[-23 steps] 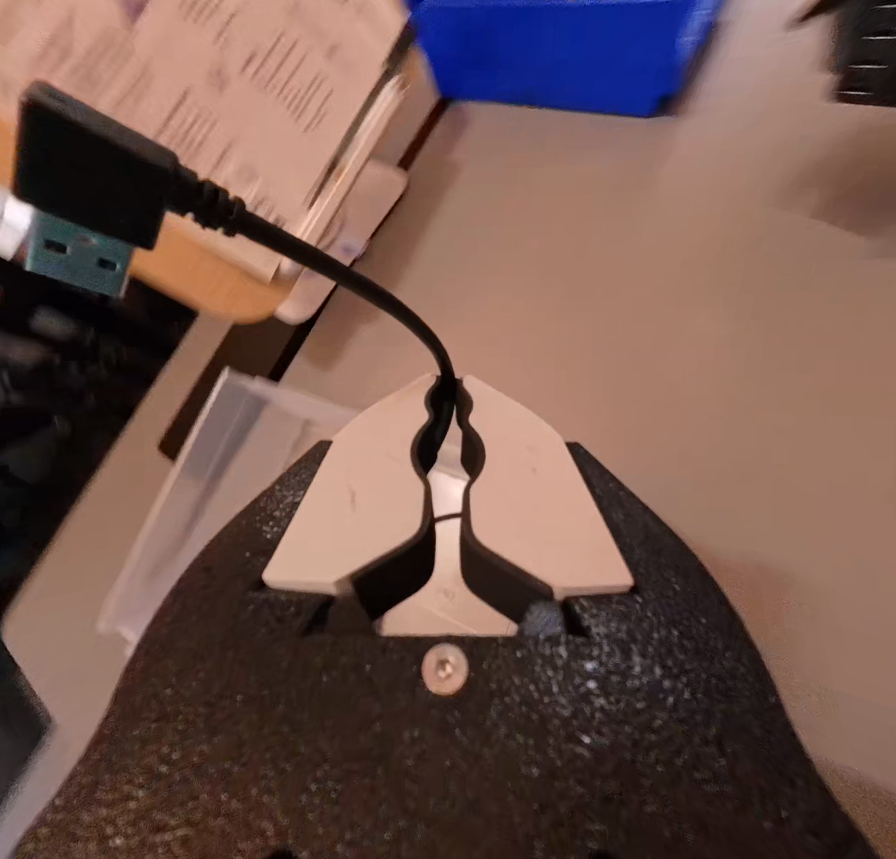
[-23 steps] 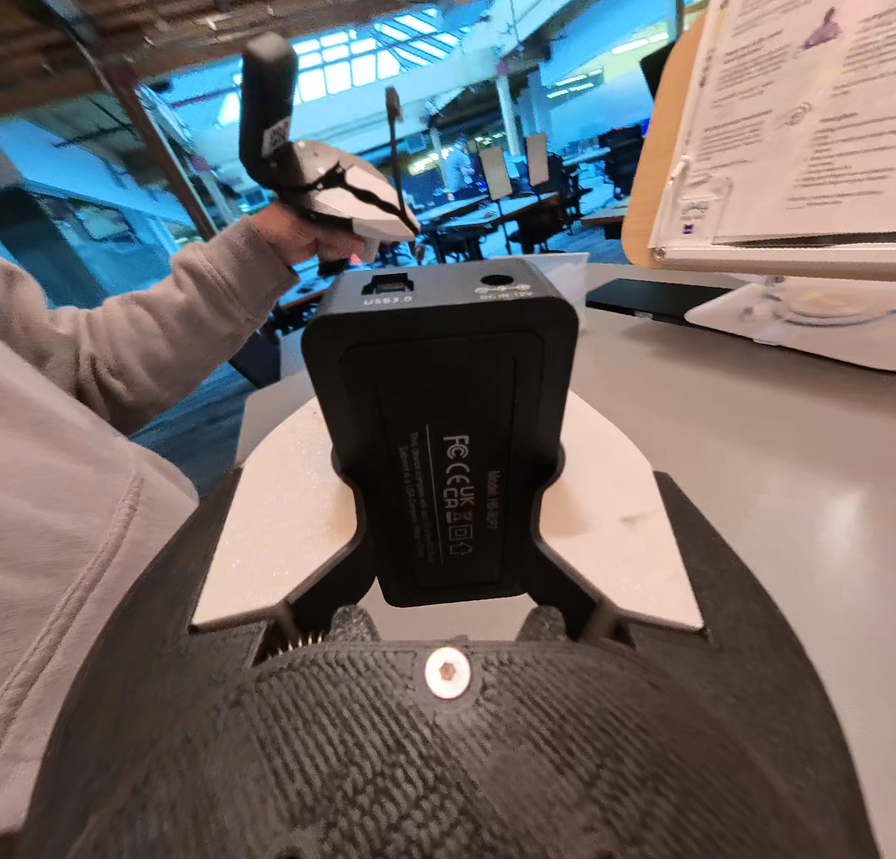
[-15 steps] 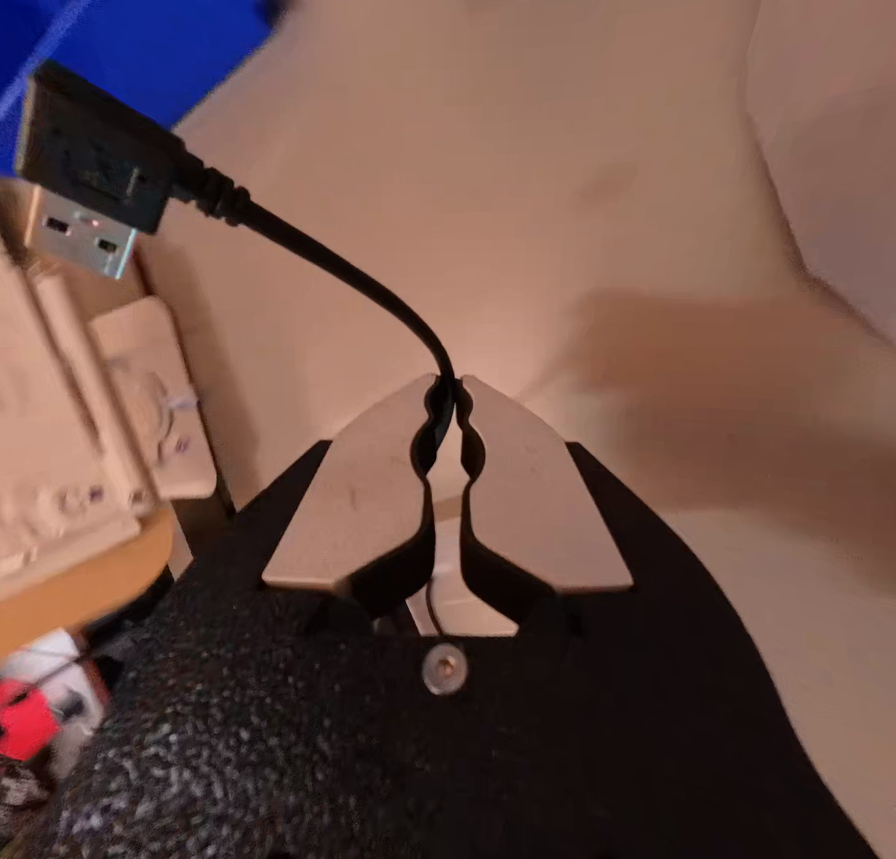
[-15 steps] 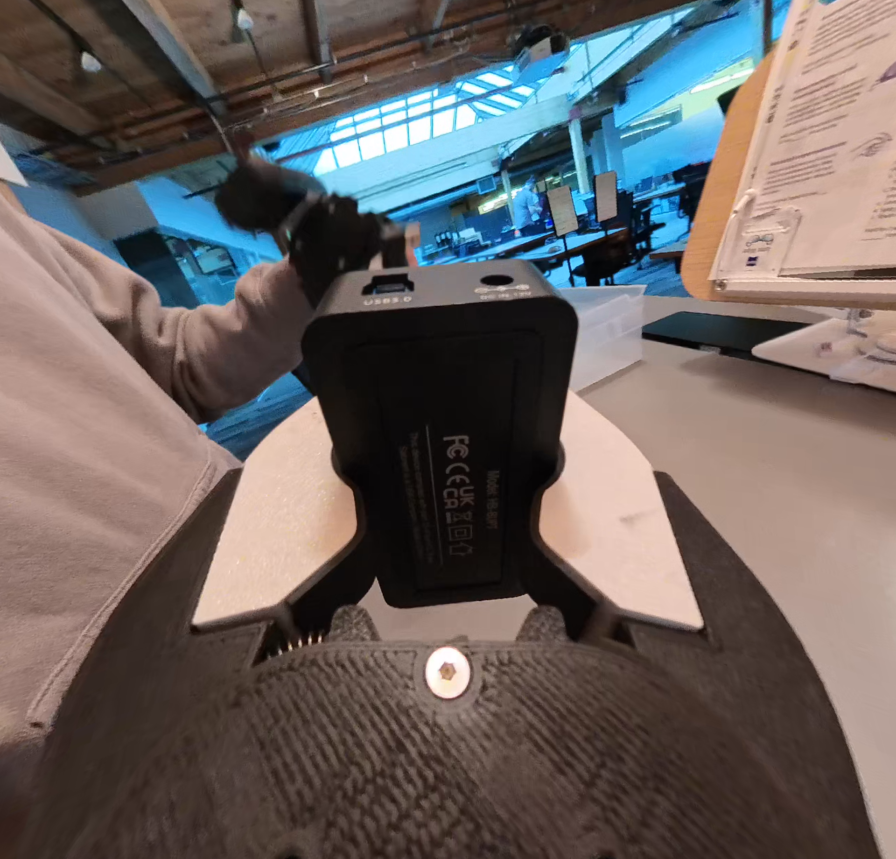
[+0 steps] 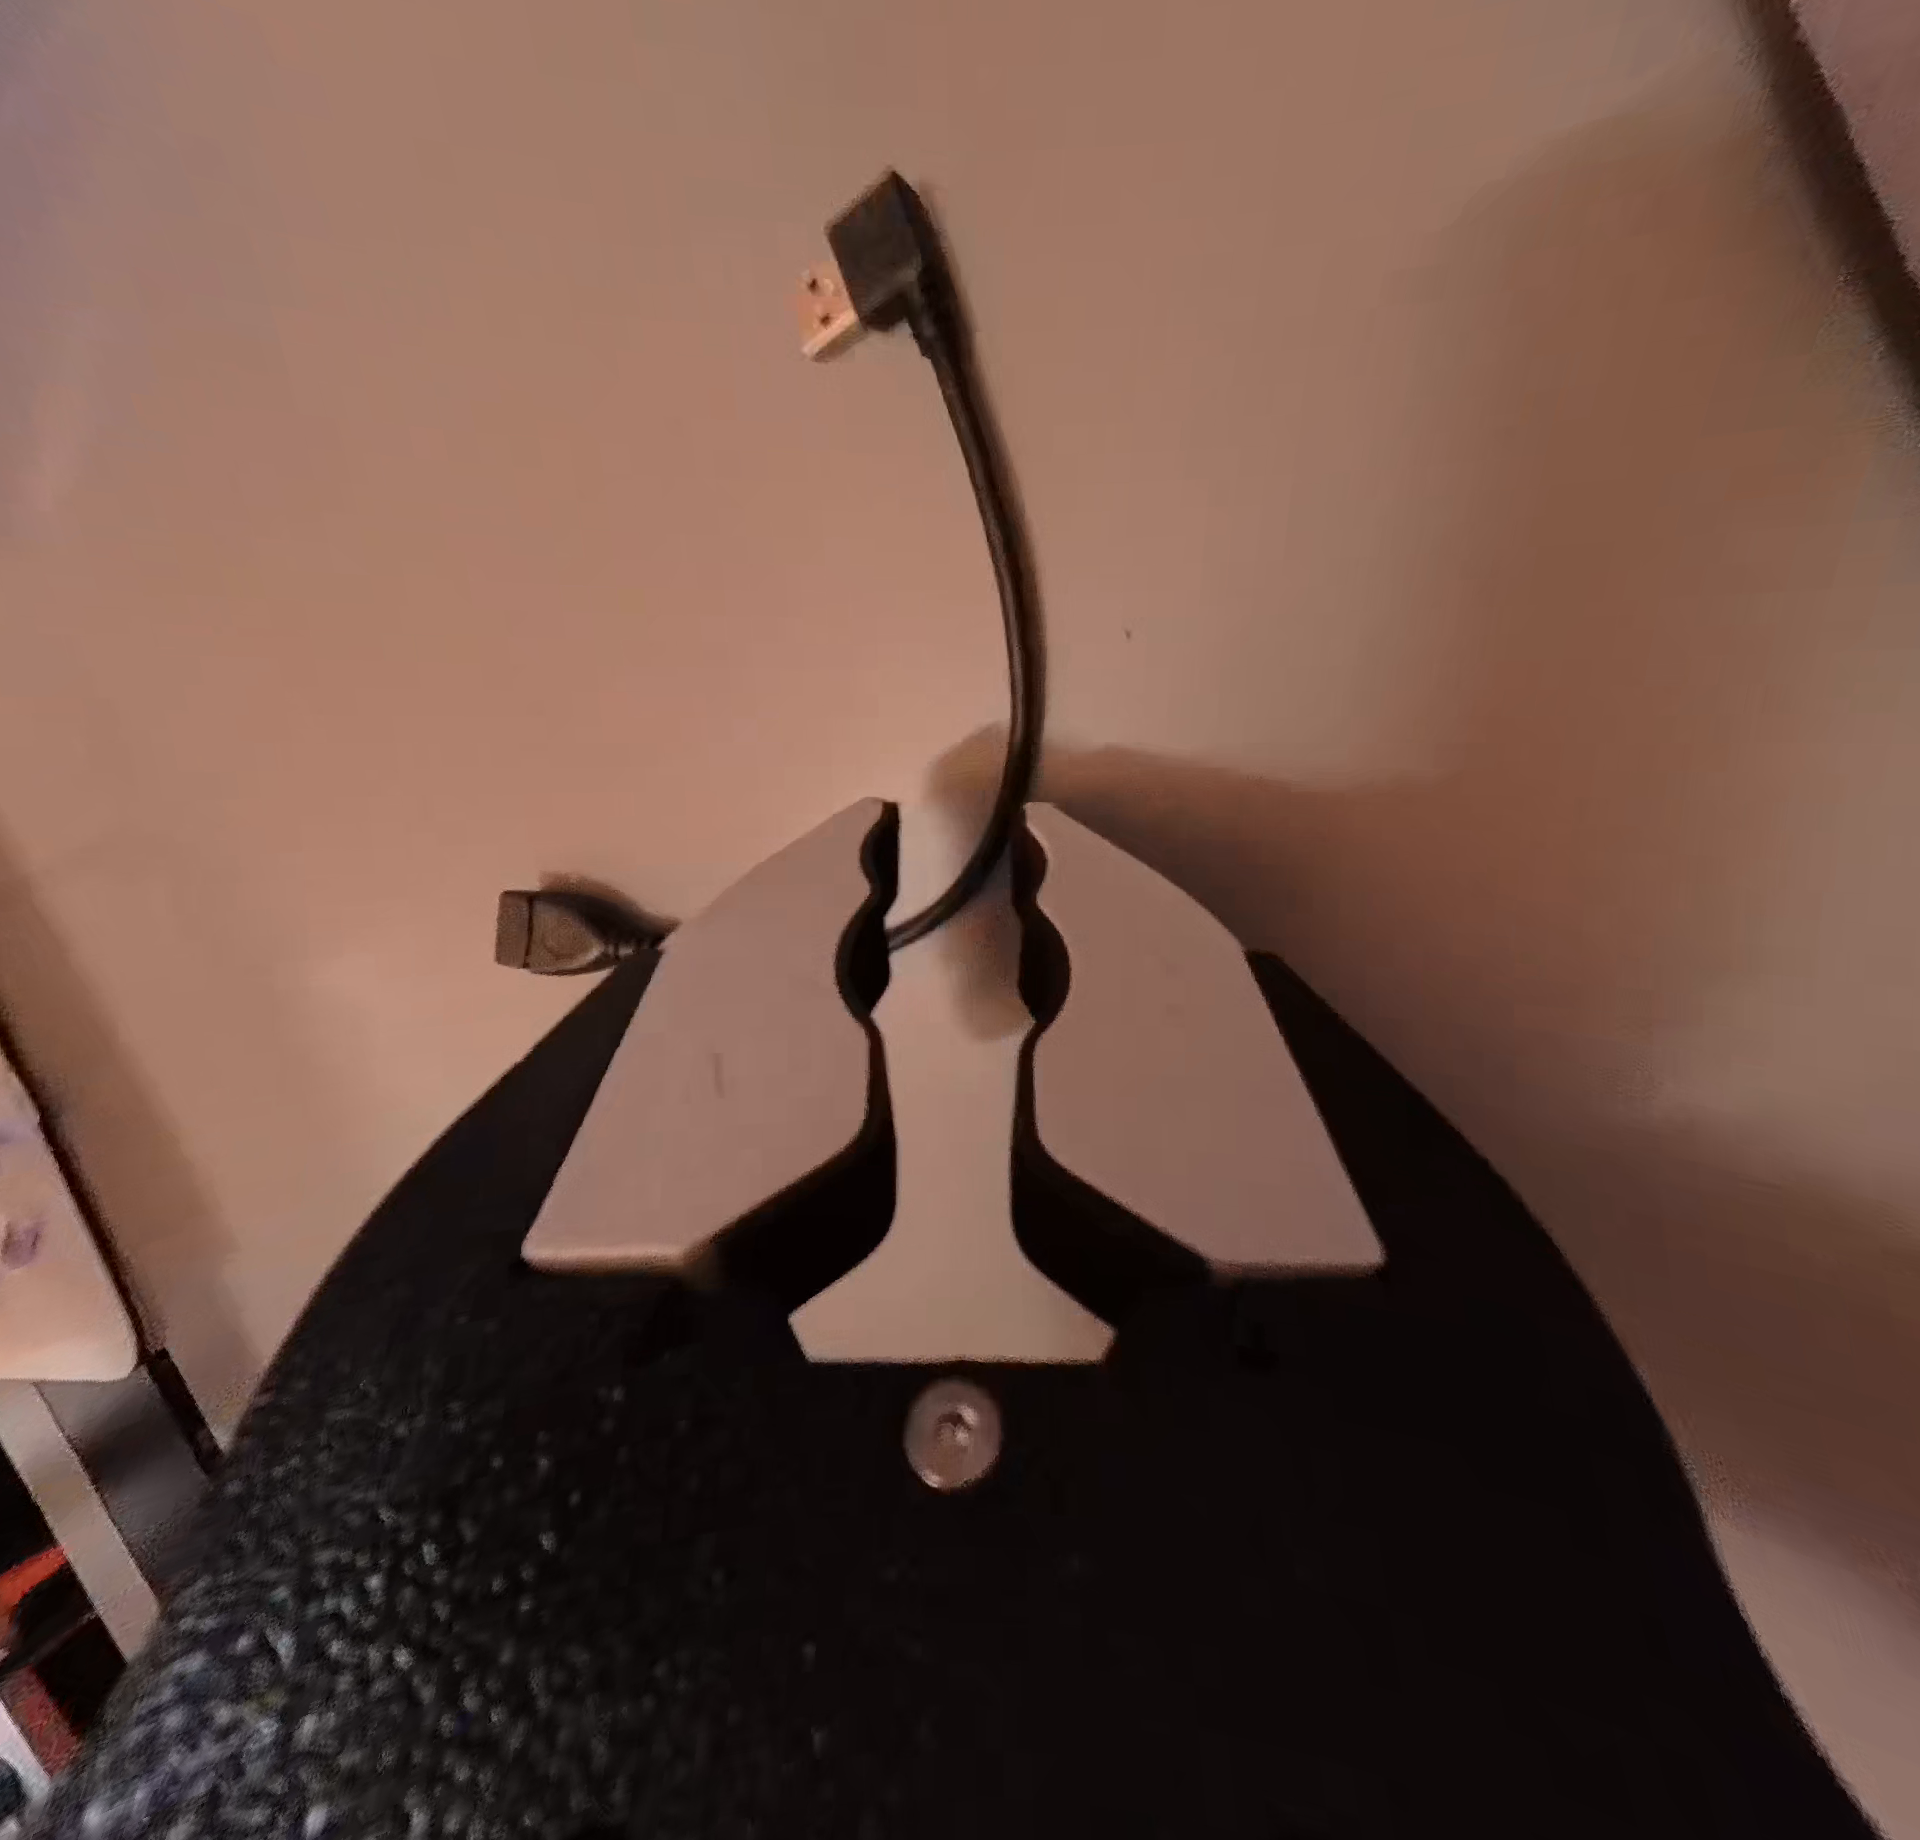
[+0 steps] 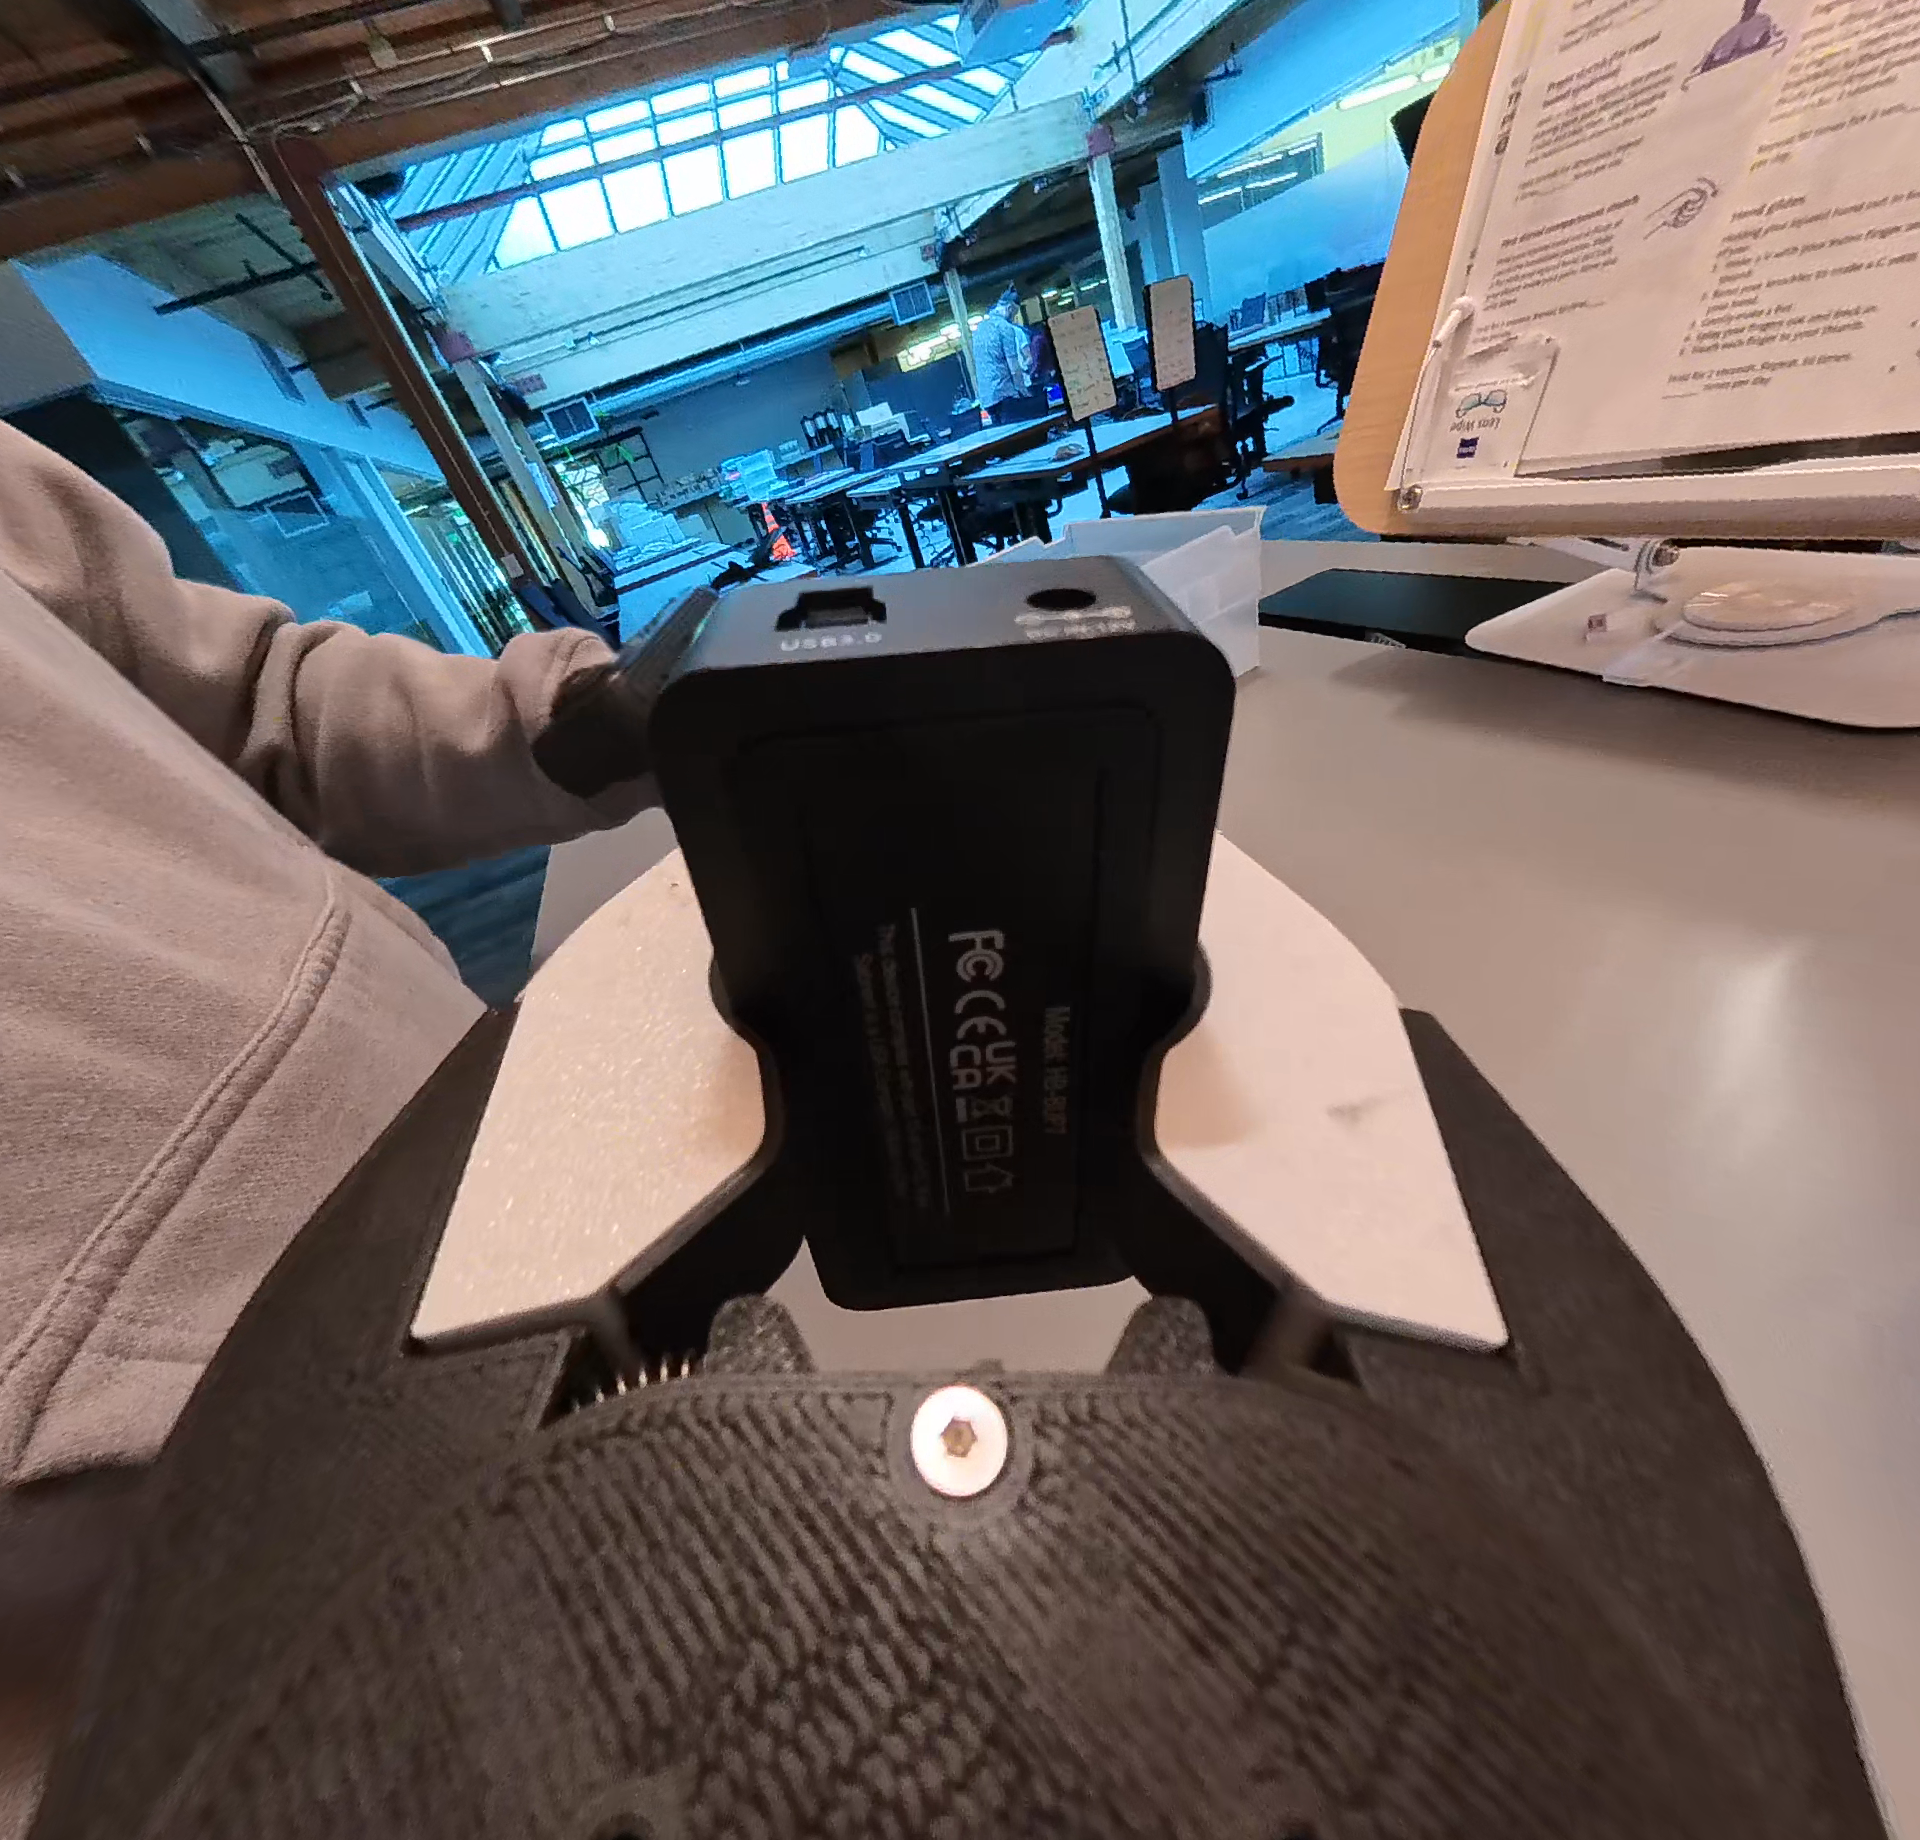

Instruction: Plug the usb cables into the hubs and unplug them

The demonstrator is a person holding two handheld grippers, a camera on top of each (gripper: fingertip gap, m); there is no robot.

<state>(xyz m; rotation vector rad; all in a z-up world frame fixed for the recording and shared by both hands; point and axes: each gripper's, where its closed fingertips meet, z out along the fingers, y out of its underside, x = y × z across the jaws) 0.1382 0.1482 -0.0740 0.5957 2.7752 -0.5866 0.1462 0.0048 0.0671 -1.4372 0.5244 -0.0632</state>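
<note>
The table [image 5: 520,440] is filling the left wrist view as a plain pale surface, and in the right wrist view the same kind of surface [image 6: 1507,959] is running back to a document stand [image 6: 1621,263] holding printed sheets. A sleeve [image 6: 208,751] of the person is crossing the left side of the right wrist view.

The right gripper [image 6: 956,969] is clamping the hub [image 6: 935,855], a black box held by its lower body with the port end pointing away from the camera; a socket and a round jack are showing on that end, and no cable is seated in either. Other faces of the hub are hidden.

The left gripper [image 5: 956,824] is standing with its jaws spread apart, gripping nothing. The usb cable [image 5: 1003,585] is lying loose on the table, passing through the gap between the jaws without appearing pinched. Its angled plug [image 5: 868,258] is resting well ahead of the gripper, and its other connector [image 5: 540,933] is lying just beside the left finger [image 5: 727,1042].

Judged from this layout, the cable is lying unplugged and set down, so one unplug step appears complete. Whether further cables or hubs are remaining cannot be told from these views.
</note>
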